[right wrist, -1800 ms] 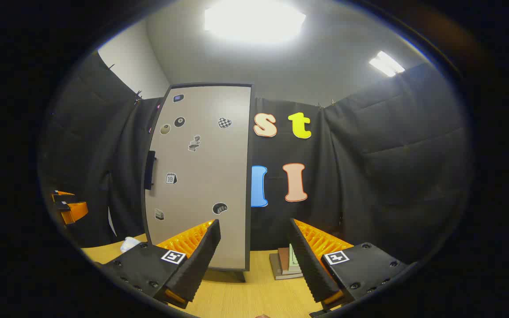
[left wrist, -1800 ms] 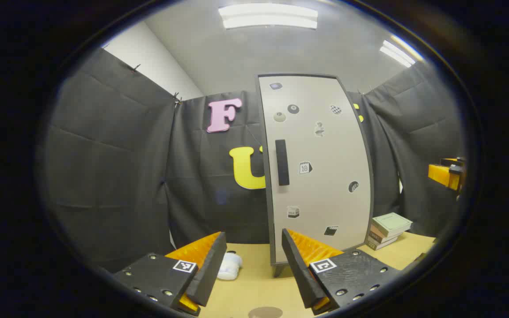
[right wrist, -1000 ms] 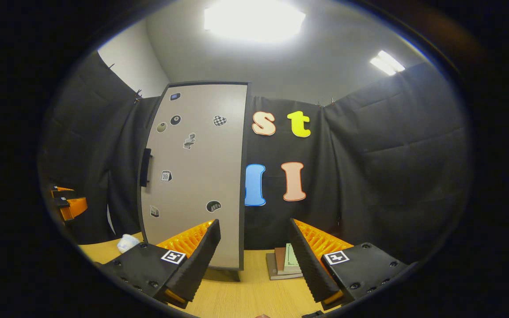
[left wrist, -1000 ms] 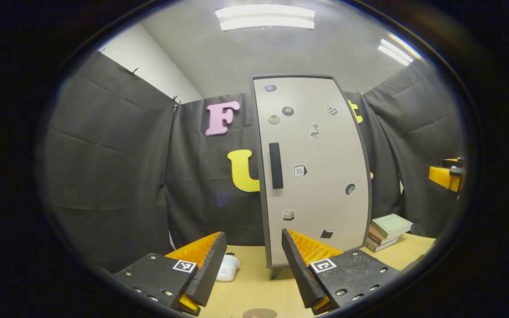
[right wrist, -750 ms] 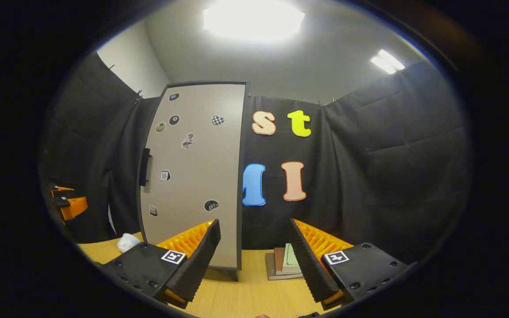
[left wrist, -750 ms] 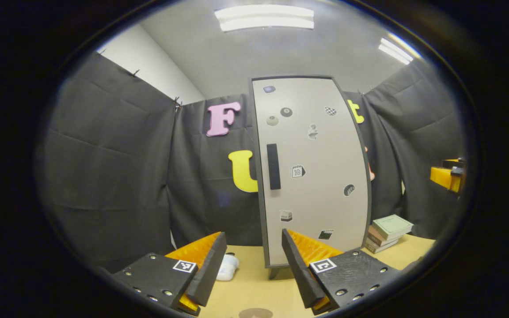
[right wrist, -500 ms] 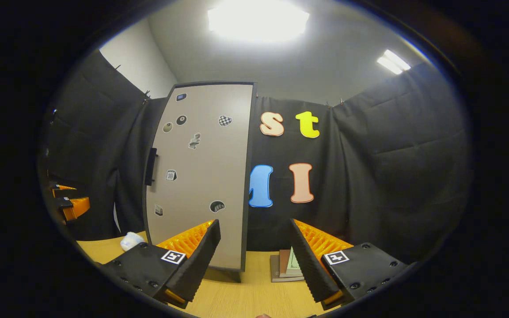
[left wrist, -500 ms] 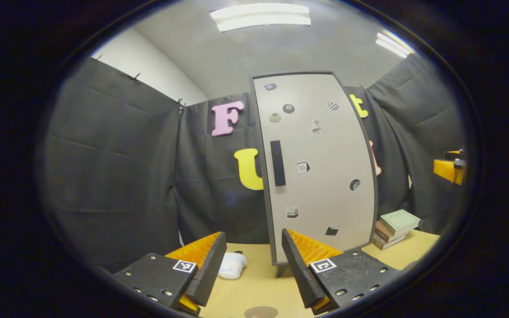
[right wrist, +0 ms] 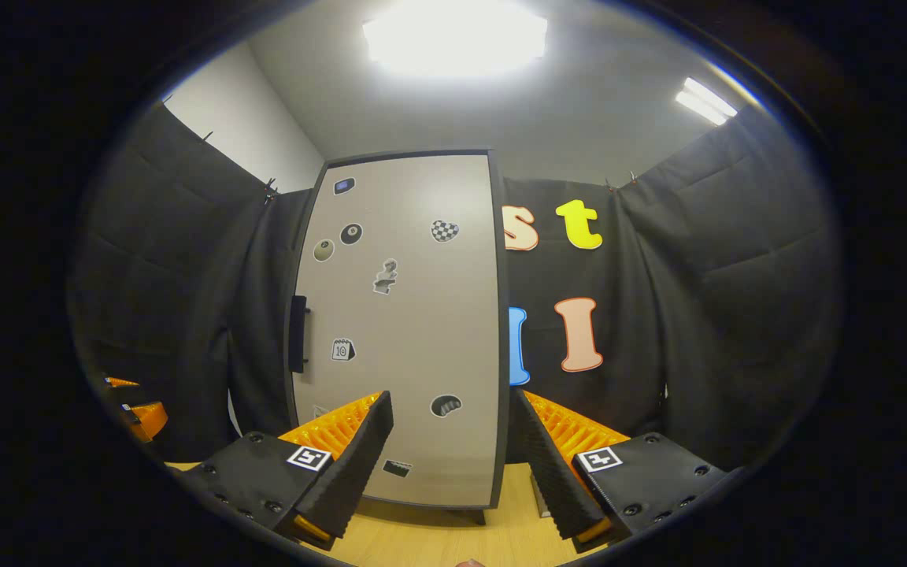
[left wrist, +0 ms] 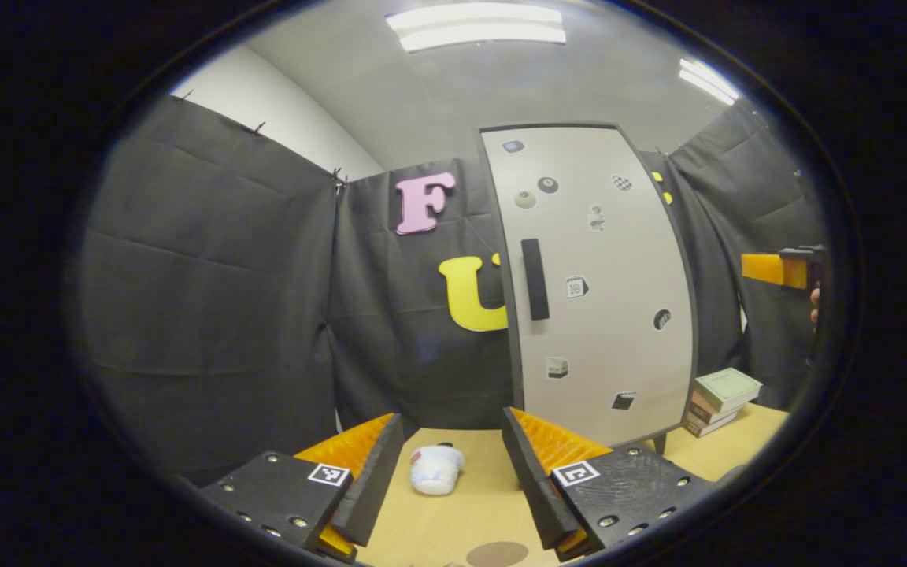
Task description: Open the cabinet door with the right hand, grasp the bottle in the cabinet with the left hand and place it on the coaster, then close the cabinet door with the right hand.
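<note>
Left gripper view: left gripper [left wrist: 449, 472] jaws apart, empty, over table [left wrist: 461, 520]; coaster [left wrist: 497, 554] just below. Cabinet door [left wrist: 603, 283] closed, handle [left wrist: 534, 279] on its left edge. Right gripper [right wrist: 450, 465] jaws apart, facing door.

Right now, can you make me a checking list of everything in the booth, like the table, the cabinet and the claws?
Surface: wooden table, light tan.
Job's things: cabinet door shut, black handle on its left edge; brown coaster near the table's front; bottle not visible behind the door.
Clutter: white crumpled thing on the table; stack of books right of the cabinet.
Grippers: left claw open, holding nothing; right claw open, facing the door.
Cables: nothing seen.
Surroundings: black cloth walls, ceiling lights.
</note>
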Action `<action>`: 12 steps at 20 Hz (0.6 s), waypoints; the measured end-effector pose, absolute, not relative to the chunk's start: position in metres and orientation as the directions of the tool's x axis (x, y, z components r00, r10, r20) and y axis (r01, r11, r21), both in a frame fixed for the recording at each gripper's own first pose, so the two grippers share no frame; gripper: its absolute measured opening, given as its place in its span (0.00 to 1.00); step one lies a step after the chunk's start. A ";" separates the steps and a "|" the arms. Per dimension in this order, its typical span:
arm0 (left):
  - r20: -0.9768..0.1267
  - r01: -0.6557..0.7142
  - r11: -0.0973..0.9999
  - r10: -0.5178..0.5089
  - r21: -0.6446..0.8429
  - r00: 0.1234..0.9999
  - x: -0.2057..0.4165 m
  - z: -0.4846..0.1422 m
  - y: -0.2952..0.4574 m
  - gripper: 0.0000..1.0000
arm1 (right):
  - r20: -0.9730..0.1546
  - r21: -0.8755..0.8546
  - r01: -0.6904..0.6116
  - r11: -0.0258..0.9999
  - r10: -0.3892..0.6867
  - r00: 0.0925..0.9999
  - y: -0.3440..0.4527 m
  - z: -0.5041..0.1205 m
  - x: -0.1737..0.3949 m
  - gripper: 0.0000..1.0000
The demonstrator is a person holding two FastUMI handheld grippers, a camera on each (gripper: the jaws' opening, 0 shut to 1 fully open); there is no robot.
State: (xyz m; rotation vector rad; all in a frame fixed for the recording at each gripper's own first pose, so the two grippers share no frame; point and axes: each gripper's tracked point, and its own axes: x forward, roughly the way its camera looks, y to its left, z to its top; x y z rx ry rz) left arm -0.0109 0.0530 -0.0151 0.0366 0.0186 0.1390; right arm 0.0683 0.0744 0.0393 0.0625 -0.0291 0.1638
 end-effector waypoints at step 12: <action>-0.040 -0.304 0.952 0.306 0.042 0.951 -0.028 -0.045 0.189 0.76 | 0.045 0.055 -0.286 0.957 0.284 0.958 0.205 0.079 0.119 0.97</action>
